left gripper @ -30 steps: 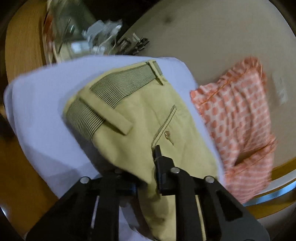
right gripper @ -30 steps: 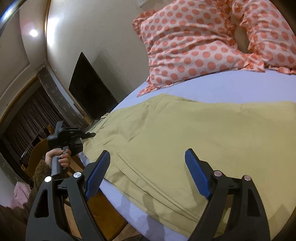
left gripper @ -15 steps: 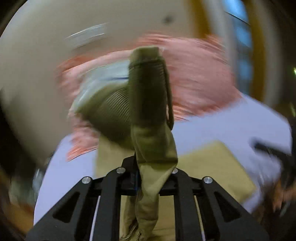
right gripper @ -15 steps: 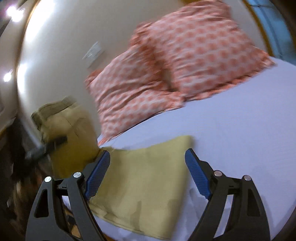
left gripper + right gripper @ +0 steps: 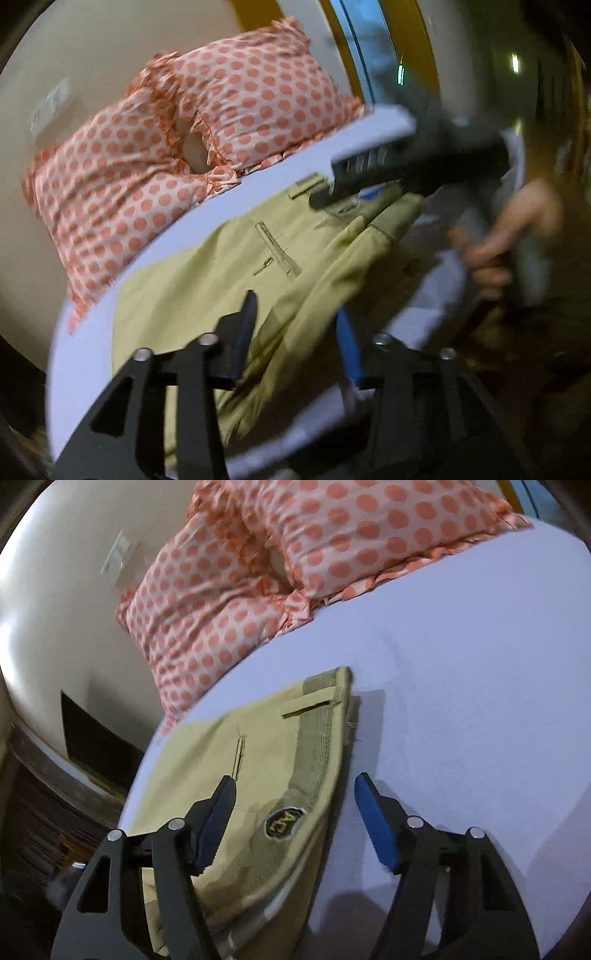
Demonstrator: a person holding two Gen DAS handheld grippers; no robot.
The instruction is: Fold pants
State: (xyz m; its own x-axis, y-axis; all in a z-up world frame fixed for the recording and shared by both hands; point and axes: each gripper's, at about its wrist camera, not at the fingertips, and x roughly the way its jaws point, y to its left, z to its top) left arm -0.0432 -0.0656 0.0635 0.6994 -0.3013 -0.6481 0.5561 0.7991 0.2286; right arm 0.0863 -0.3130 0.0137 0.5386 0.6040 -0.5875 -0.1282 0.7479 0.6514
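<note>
The yellow-green pants (image 5: pixel 207 280) lie folded on the white bed sheet (image 5: pixel 85 354), waistband end laid over the legs. My left gripper (image 5: pixel 295 325) is open, jaws apart over the near fold of the pants. In the right wrist view the pants (image 5: pixel 266 760) show their waistband and a round label. My right gripper (image 5: pixel 295 805) is open, jaws either side of the waistband edge, just above it. The right gripper also shows in the left wrist view (image 5: pixel 406 166), blurred, over the far waistband.
Two orange polka-dot pillows (image 5: pixel 295 554) lean against the cream wall behind the pants. The sheet (image 5: pixel 480 664) stretches right of the pants. A dark cabinet (image 5: pixel 96 746) stands left of the bed. A window frame (image 5: pixel 369 55) is at the back.
My left gripper carried the waistband end up and over onto the legs, then opened and let go. My right gripper swung round to the waistband edge.
</note>
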